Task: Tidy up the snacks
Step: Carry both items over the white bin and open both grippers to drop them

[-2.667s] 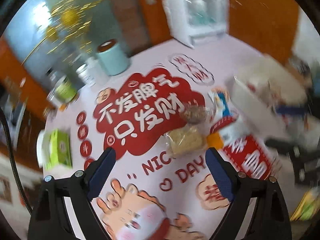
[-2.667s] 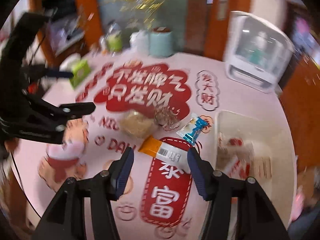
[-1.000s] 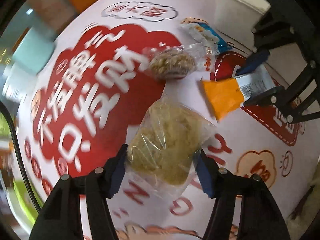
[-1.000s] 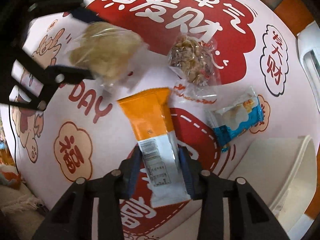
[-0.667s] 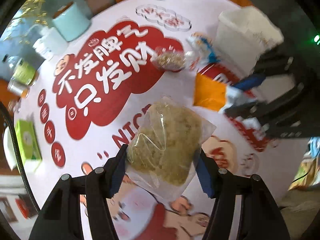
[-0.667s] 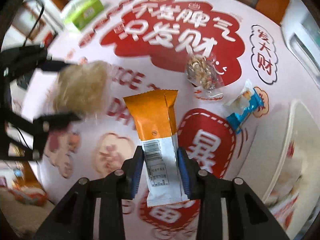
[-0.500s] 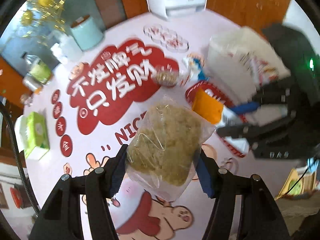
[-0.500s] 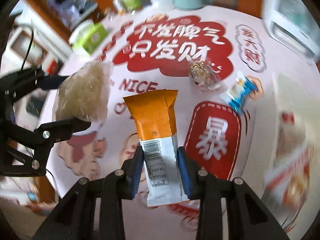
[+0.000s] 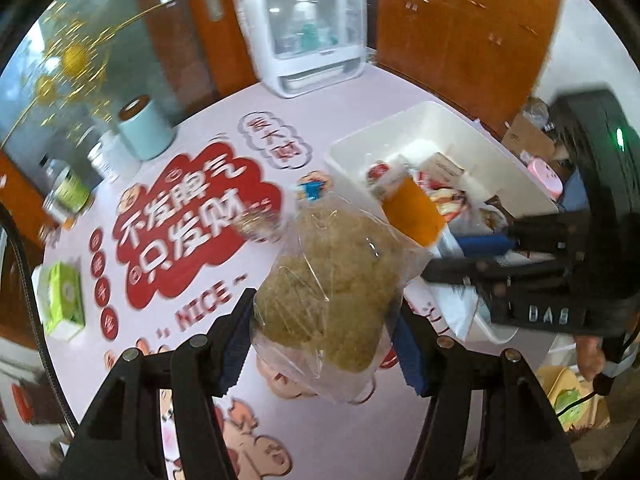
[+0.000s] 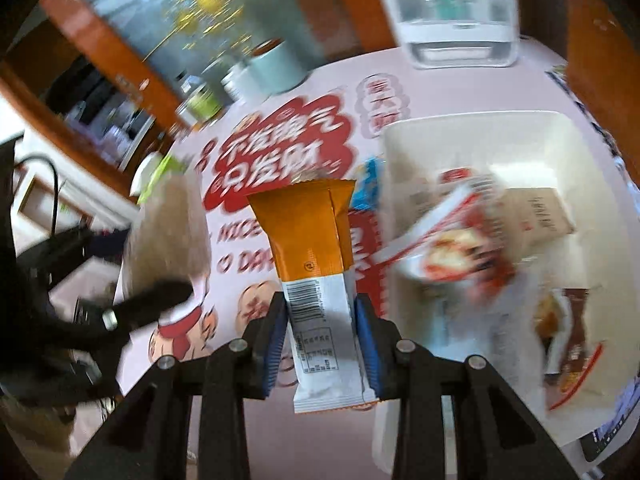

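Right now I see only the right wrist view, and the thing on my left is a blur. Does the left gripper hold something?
Observer: Yes. In the left wrist view the left gripper is shut on a clear bag of brown, crumbly snack, held above the tablecloth.
Operator: Is my orange packet over the bin?
Observer: From the left side, the orange packet in the right gripper appears to hang above the white bin, over the snacks inside.
Operator: What does my packet hide on the table?
Observer: A small clear packet, blurred, on the red print, to the left of the blue packet.
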`<state>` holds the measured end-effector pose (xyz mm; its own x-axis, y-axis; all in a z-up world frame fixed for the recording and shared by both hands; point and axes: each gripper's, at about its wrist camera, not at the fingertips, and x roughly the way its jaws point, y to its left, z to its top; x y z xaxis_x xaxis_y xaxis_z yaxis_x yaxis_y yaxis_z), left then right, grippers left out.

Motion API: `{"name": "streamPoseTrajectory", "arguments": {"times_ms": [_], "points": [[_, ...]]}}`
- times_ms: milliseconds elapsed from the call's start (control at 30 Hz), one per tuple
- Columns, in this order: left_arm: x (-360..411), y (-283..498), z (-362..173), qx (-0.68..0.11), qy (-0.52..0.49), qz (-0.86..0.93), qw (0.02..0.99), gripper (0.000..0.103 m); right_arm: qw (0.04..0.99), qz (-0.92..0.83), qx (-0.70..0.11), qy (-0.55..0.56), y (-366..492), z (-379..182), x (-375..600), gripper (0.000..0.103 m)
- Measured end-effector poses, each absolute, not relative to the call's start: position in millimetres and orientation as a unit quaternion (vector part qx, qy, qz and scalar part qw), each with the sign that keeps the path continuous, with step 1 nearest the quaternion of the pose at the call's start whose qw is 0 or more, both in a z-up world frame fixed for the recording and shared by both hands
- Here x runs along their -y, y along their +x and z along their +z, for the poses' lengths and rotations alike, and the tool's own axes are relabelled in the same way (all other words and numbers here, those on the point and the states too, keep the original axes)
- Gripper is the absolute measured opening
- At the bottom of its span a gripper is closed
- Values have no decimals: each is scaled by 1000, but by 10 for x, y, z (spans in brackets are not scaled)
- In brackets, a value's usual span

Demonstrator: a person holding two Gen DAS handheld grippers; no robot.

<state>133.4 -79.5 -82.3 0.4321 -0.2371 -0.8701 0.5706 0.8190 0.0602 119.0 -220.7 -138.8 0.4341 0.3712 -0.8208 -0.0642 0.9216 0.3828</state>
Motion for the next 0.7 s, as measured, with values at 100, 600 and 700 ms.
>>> {"name": "streamPoseTrajectory", "arguments": {"times_ms": [100,600,700], "points": [[1114,1366,-863,-470,188,-254,824,62,839,96,-510,163,1218,-1404,2522,34],[2167,1847,-1518,-533,171,-263,786,62,840,-46,-515,168,1416,-1682,3515,34],[2360,1928,-1555,-521,169,-258,796,62,840,-75,-516,152,1460,-1722,3602,34]]}}
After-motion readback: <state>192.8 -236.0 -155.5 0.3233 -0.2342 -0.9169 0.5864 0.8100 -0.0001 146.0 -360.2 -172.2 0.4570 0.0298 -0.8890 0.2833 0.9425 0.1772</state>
